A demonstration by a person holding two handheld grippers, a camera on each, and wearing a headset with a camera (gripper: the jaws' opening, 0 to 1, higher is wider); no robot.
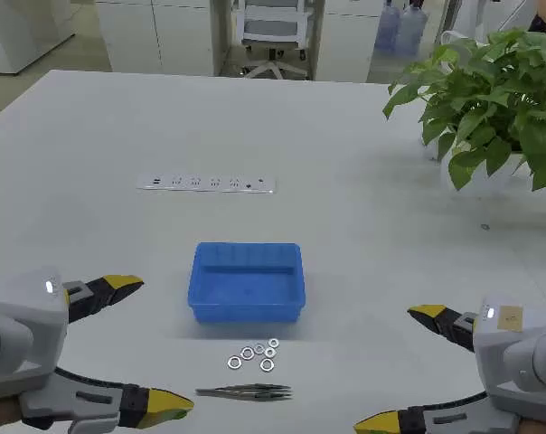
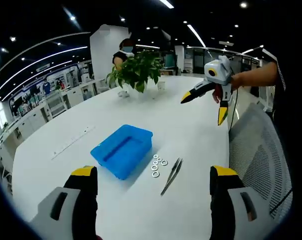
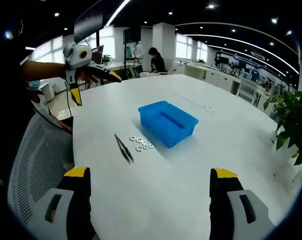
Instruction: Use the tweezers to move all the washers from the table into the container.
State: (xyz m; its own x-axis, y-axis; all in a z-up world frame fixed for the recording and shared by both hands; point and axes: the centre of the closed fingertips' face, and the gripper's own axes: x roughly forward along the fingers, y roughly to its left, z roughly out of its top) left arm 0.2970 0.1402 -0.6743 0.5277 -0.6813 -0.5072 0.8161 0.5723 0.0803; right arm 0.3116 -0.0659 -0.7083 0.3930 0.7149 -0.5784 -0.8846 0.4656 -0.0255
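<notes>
We judged the task not yet begun. The washers (image 1: 255, 353), about six, lay in a loose cluster on the table (image 1: 363, 181), just in front of the blue container (image 1: 247, 280) and apart from it. No washer showed inside the container. The tweezers (image 1: 246, 391) lay flat on the table, just on our side of the washers, touched by neither gripper. The left gripper (image 1: 164, 344) hovered to the left of the cluster, jaws wide apart with nothing between them. The right gripper (image 1: 382, 369) hovered to the right, jaws likewise spread and empty. We judged every step outstanding: picking up the tweezers, then transferring each washer.
</notes>
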